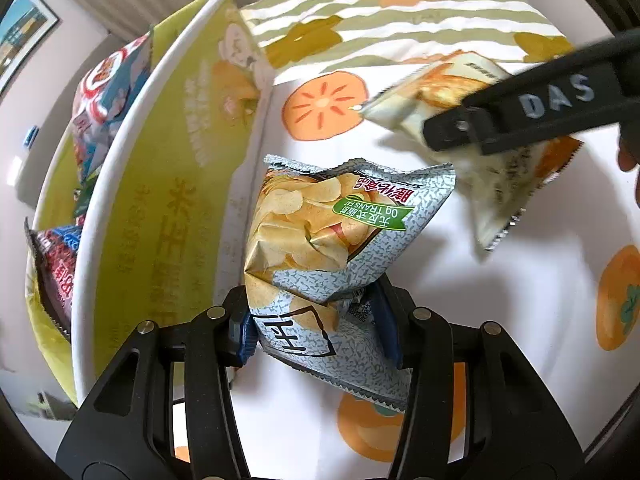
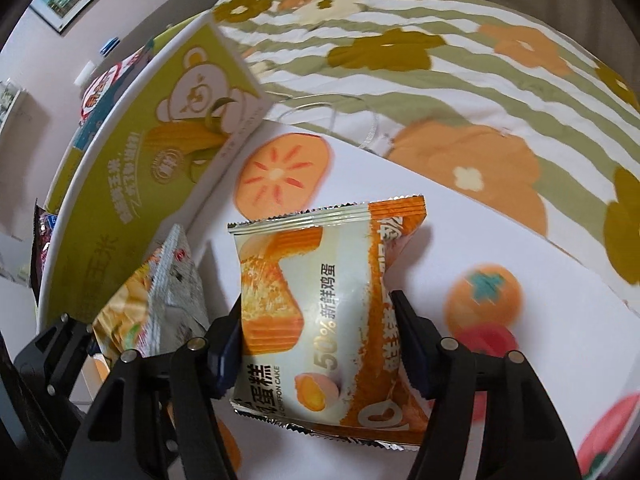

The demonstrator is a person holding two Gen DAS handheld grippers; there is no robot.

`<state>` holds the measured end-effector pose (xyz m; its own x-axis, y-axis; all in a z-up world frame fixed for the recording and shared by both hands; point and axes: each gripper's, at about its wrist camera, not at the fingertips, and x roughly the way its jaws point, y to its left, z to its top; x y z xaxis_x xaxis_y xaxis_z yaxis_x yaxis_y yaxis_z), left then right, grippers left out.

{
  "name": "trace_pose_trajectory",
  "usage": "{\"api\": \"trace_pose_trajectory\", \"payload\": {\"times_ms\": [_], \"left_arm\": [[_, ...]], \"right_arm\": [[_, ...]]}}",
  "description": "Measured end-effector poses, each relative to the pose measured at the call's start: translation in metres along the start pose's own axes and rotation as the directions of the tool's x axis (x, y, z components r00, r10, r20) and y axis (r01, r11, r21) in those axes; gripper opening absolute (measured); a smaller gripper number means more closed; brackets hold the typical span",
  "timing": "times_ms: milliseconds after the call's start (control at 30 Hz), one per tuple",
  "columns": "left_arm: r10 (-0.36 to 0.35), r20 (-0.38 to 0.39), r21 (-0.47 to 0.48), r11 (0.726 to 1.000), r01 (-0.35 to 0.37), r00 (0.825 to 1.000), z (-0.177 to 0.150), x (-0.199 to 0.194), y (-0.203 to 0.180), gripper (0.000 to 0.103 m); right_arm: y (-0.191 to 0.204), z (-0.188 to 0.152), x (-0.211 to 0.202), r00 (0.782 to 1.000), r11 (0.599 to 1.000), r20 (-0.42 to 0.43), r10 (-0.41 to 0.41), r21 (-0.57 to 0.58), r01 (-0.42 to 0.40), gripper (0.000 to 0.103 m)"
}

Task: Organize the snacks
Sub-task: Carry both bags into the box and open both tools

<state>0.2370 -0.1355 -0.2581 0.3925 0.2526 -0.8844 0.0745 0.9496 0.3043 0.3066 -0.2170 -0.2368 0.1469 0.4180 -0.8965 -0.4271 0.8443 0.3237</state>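
Observation:
A grey-blue potato chip bag (image 1: 320,232) stands between the pads of my left gripper (image 1: 316,320), which is shut on its lower part, close beside the box wall. My right gripper (image 2: 320,344) is shut on an orange-and-white chiffon cake packet (image 2: 320,312) and holds it just above the cloth. In the left wrist view the cake packet (image 1: 492,184) hangs at the upper right, gripped by a black finger (image 1: 520,112) of the right gripper. In the right wrist view the chip bag (image 2: 160,292) shows at the lower left, right next to the cake packet.
A green-and-white cardboard box (image 1: 160,184) stands to the left of both bags, its long wall (image 2: 132,184) facing them. Inside it lie a red-white-blue packet (image 1: 108,96) and a dark red packet (image 1: 56,272). A white cloth with orange persimmon prints (image 1: 520,280) covers the surface; a striped flowered fabric (image 2: 440,80) lies behind.

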Motion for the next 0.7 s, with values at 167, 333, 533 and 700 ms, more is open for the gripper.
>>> {"api": "trace_pose_trajectory", "payload": {"times_ms": [167,333,533,700], "left_arm": [[-0.014,0.021,0.035,0.999,0.014,1.0,0.001,-0.007,-0.016,0.044],[-0.034,0.041,0.053,0.998,0.032,0.999,0.002,-0.016,-0.026,0.044],[-0.065,0.109,0.035,0.997,0.062,0.992,0.012,-0.054,-0.014,0.044],[-0.077,0.213,-0.015,0.997,0.082,0.974,0.024,-0.11,0.024,0.044]], "right_arm": [[-0.022,-0.025,-0.019,0.999,0.997,0.017,-0.032,0.073,0.031,0.062],[-0.033,-0.055,-0.036,0.998,0.988,0.021,-0.052,0.147,0.048,0.061],[-0.026,-0.074,-0.076,0.993,0.978,0.083,-0.086,0.196,0.069,0.061],[-0.002,-0.07,-0.127,0.974,0.977,0.187,-0.125,0.195,0.087,0.061]]}}
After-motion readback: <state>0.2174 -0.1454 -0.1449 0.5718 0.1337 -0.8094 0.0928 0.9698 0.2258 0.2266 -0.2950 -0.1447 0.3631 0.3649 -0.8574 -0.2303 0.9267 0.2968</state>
